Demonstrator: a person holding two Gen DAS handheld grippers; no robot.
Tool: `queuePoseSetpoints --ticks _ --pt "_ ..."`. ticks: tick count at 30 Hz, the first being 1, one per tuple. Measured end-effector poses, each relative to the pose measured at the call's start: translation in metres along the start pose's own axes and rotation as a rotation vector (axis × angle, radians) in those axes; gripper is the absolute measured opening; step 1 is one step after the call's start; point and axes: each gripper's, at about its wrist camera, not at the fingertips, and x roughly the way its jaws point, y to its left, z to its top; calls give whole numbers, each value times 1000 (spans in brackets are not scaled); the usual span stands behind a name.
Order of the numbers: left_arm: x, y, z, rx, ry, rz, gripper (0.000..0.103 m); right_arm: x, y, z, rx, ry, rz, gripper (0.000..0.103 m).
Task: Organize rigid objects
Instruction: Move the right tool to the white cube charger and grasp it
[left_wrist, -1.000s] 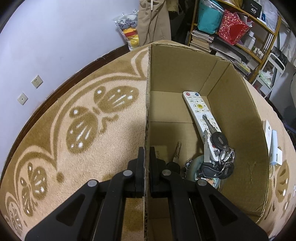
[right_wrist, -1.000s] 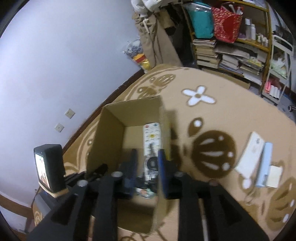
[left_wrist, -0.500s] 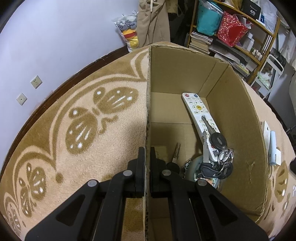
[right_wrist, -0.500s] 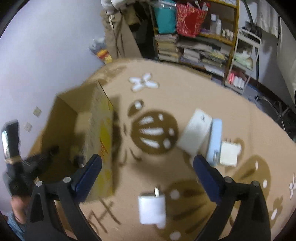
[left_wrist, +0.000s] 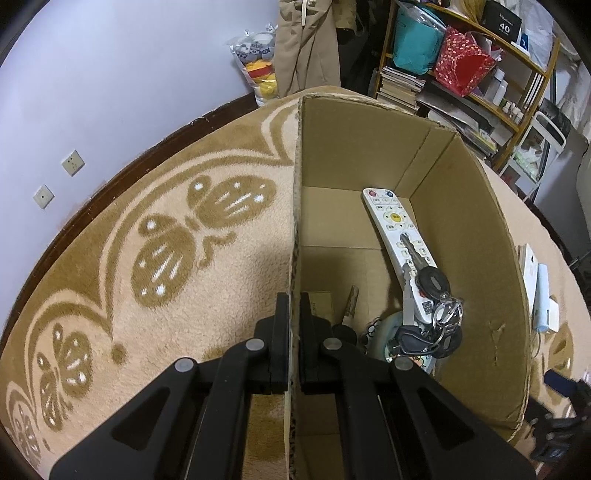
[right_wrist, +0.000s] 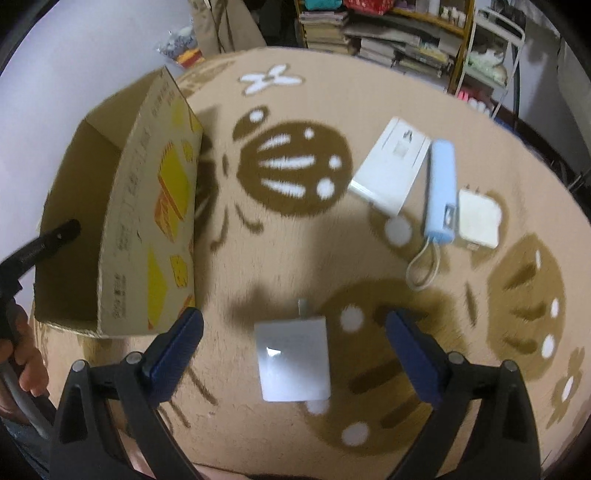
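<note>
With a remote (left_wrist: 397, 243) and keys (left_wrist: 430, 314) already in the box (left_wrist: 476, 236), whose wall the left gripper (left_wrist: 293, 325) pinches, the right gripper (right_wrist: 293, 332) hangs with jaws wide over a white charger (right_wrist: 293, 363), while three more gadgets (right_wrist: 441, 184) wait on the carpet (right_wrist: 369, 74).

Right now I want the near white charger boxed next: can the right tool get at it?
Probably yes. The right tool is open with the white charger between its spread fingers, and nothing on the carpet blocks it.

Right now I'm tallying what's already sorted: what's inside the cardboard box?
Inside the cardboard box: a white remote with a key bunch lying on it, and another key. A round patterned item beneath the keys is mostly covered.
</note>
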Motion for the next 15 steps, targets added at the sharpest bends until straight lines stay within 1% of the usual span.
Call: queuePoseSetpoints --ticks 4,7,9,10,12,13,14,15 --pt "0 0 0 6 -2 8 3 9 6 -7 -41 11 -72 101" --pt "0 1 0 5 -2 7 3 17 6 -11 -43 37 -82 89" --pt "0 1 0 4 -3 5 3 24 5 -13 -40 65 -91 78" --pt "1 1 0 4 -2 4 3 27 5 -14 -40 78 -94 76" --pt "0 1 0 5 -3 4 3 31 7 -17 -47 95 -85 66" --pt "1 1 0 5 -3 4 3 34 10 -19 -60 107 -86 63" --pt "0 1 0 3 -3 4 3 36 12 -20 -75 115 -90 57" --pt "1 1 0 3 -2 4 3 39 15 -22 -93 123 -94 56"
